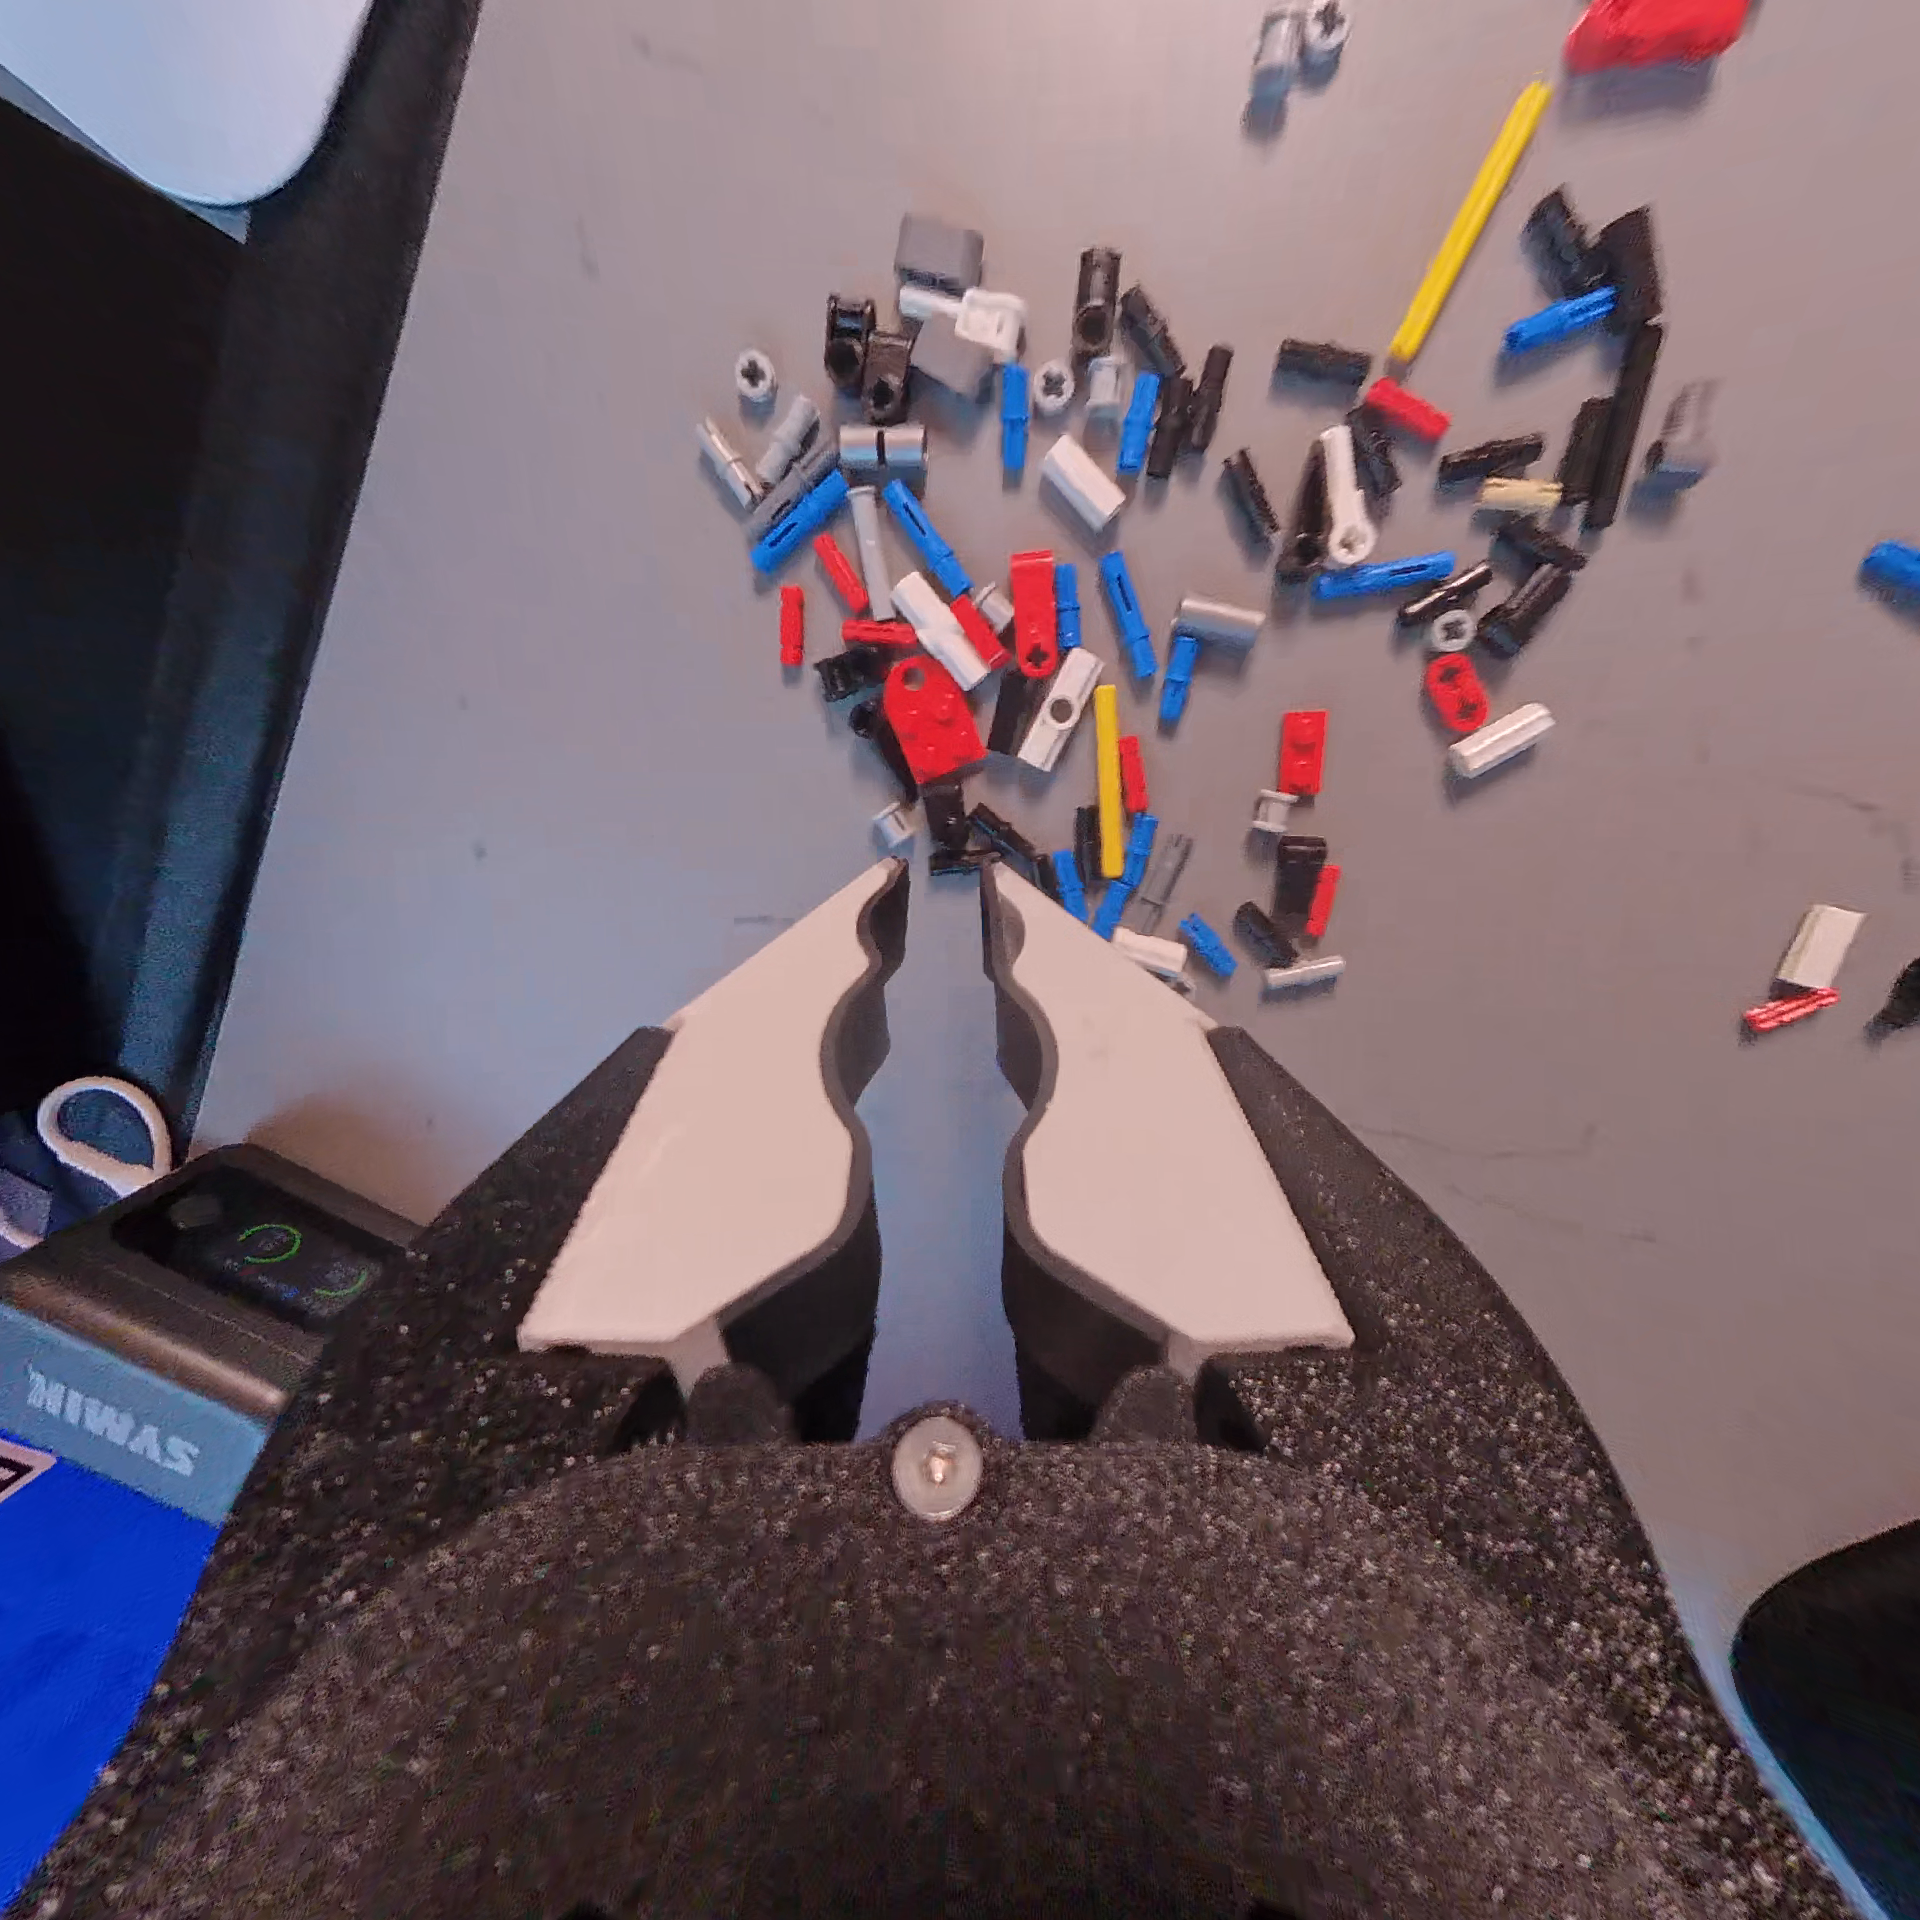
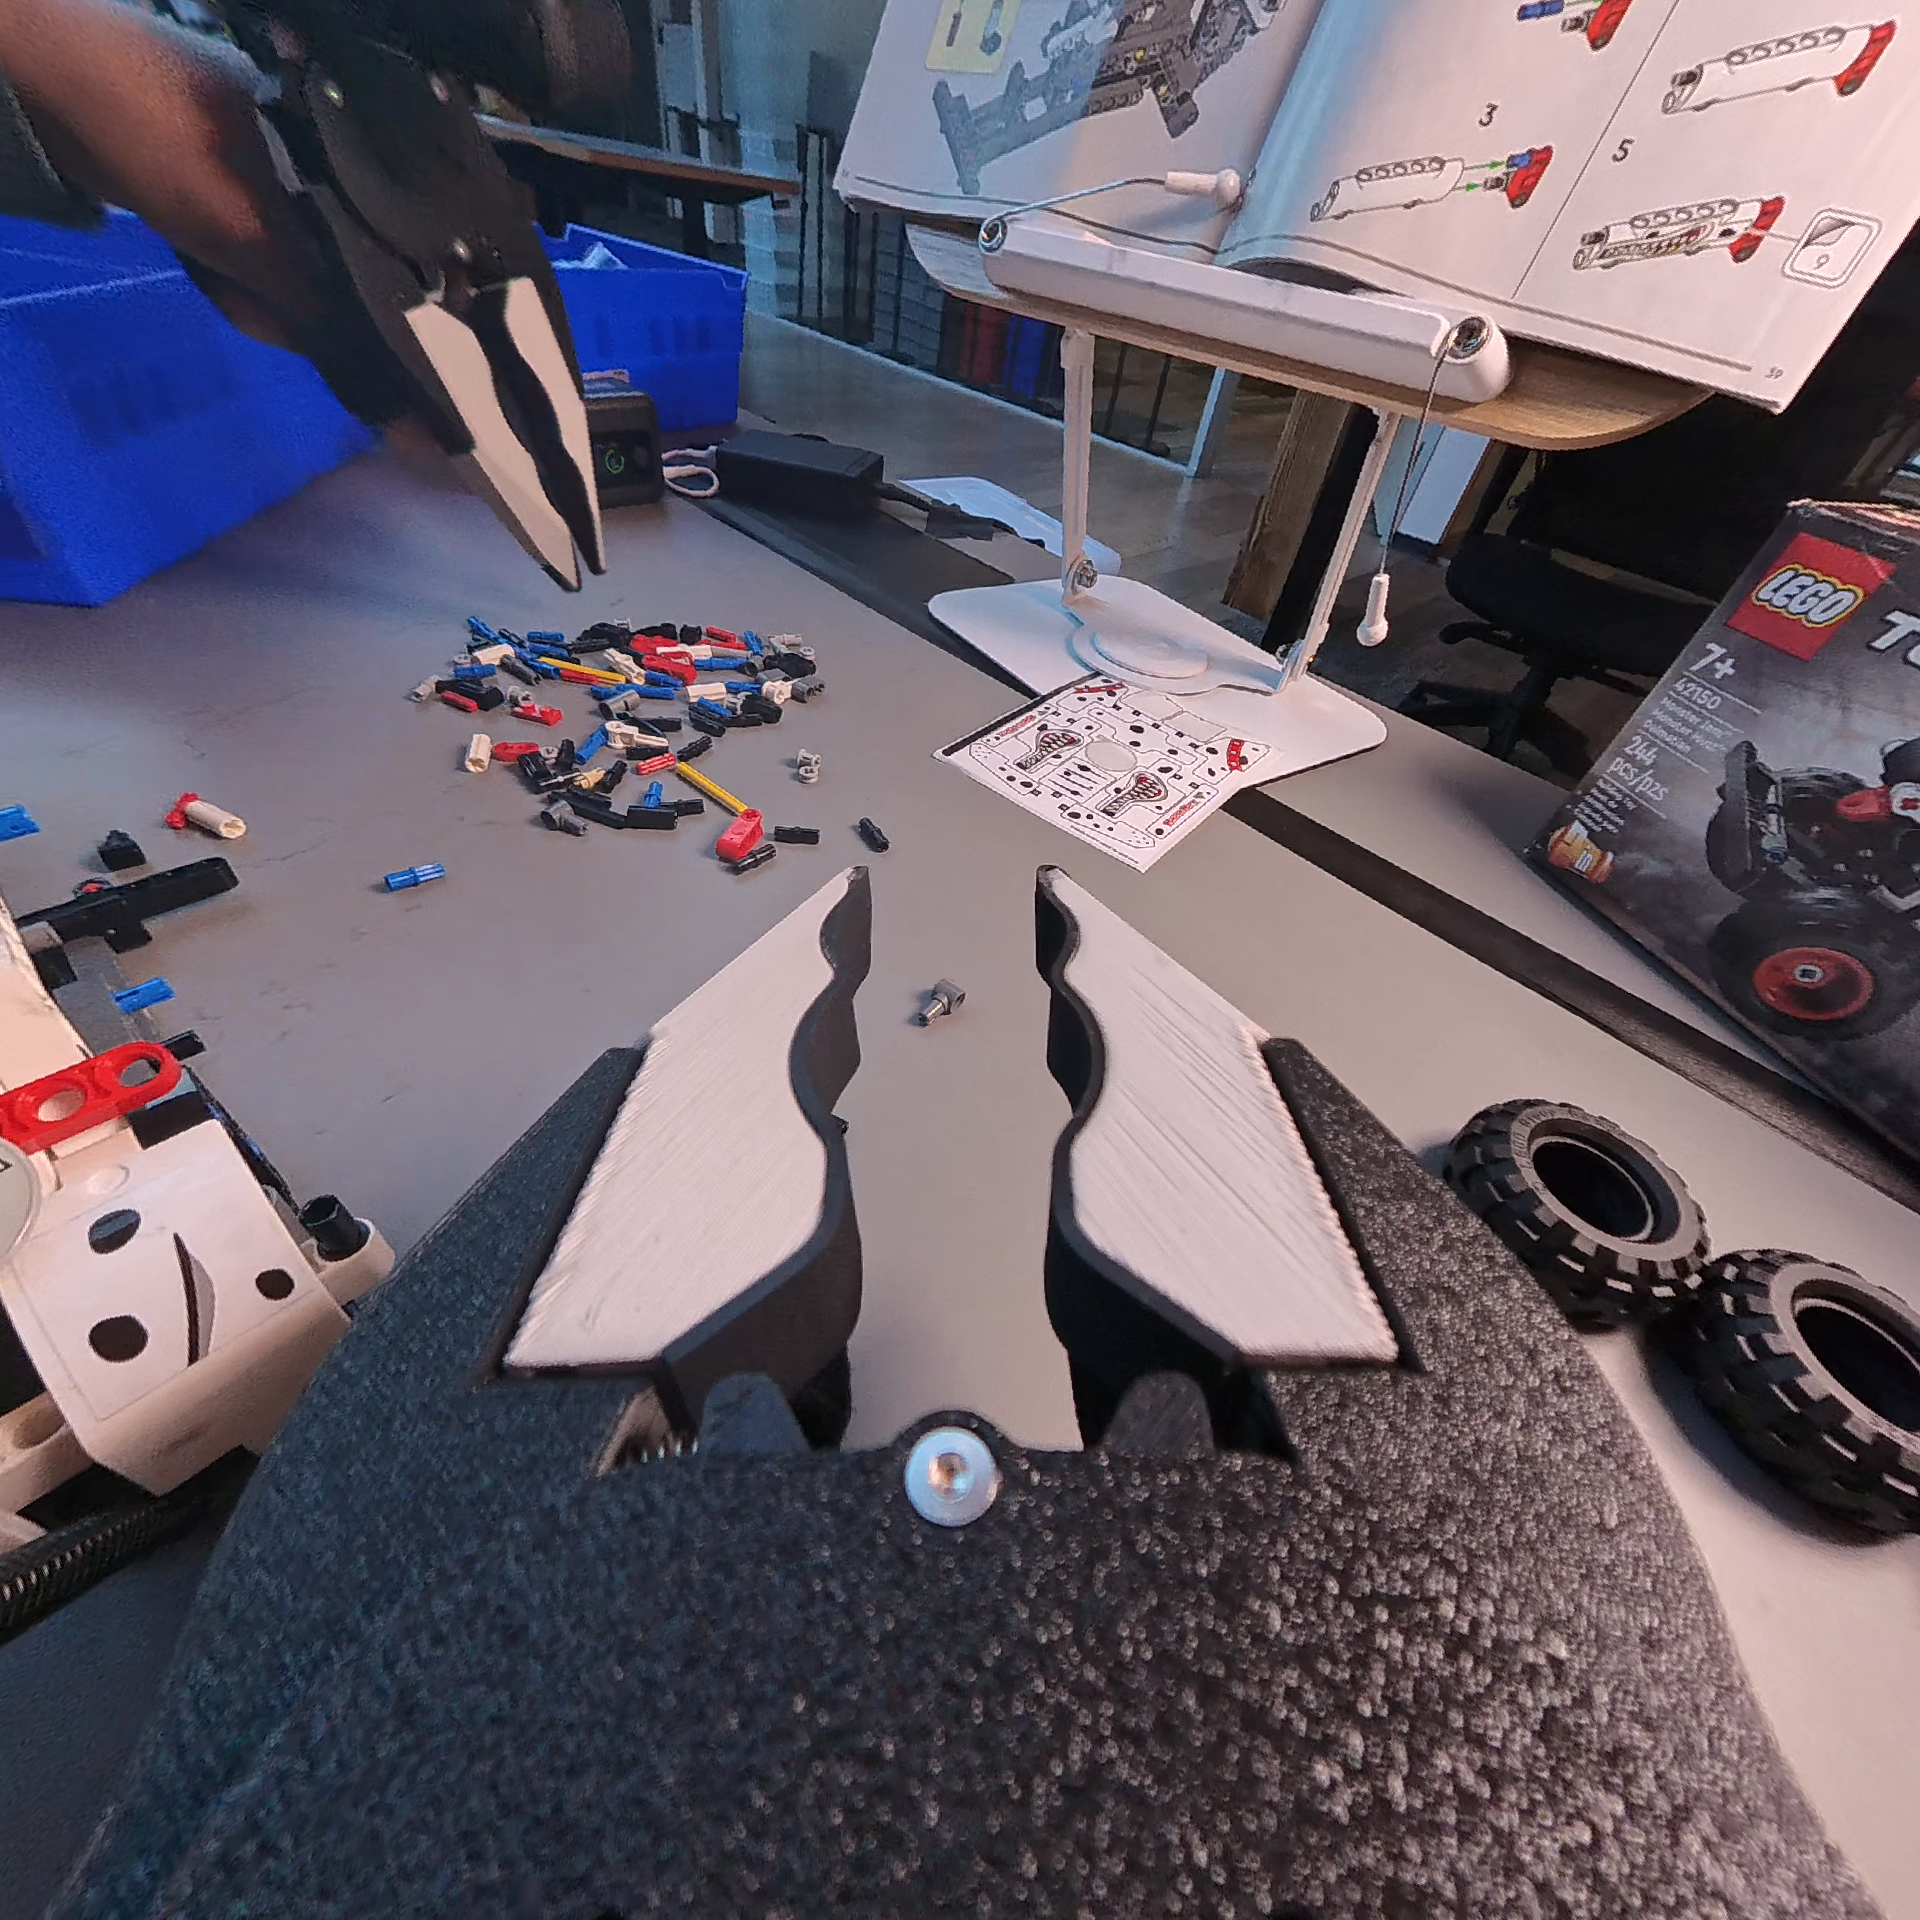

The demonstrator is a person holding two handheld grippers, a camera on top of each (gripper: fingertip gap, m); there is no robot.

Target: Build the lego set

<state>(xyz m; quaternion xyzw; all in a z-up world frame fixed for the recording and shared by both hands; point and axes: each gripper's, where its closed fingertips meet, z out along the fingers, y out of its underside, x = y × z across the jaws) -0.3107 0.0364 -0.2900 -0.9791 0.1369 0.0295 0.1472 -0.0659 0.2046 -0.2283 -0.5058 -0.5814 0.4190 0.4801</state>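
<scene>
- The left tongs hung just above the near edge of the scattered pile of small red, blue, black and grey plastic pins and connectors on the grey table, tips slightly apart and gripping nothing.
- The right tongs stood spread wide and empty over the table, a small grey plastic pin lying between their fingers.
- The pieces lay crowded and overlapping; I judged a pinch there could catch two at once or flick a neighbour away.
- The white, black-spotted, partly built model sat at the left, two black rubber tyres at the right.
- The set's cardboard box, the open instruction booklet on its white stand and a sticker sheet bore print I leave unread.
</scene>
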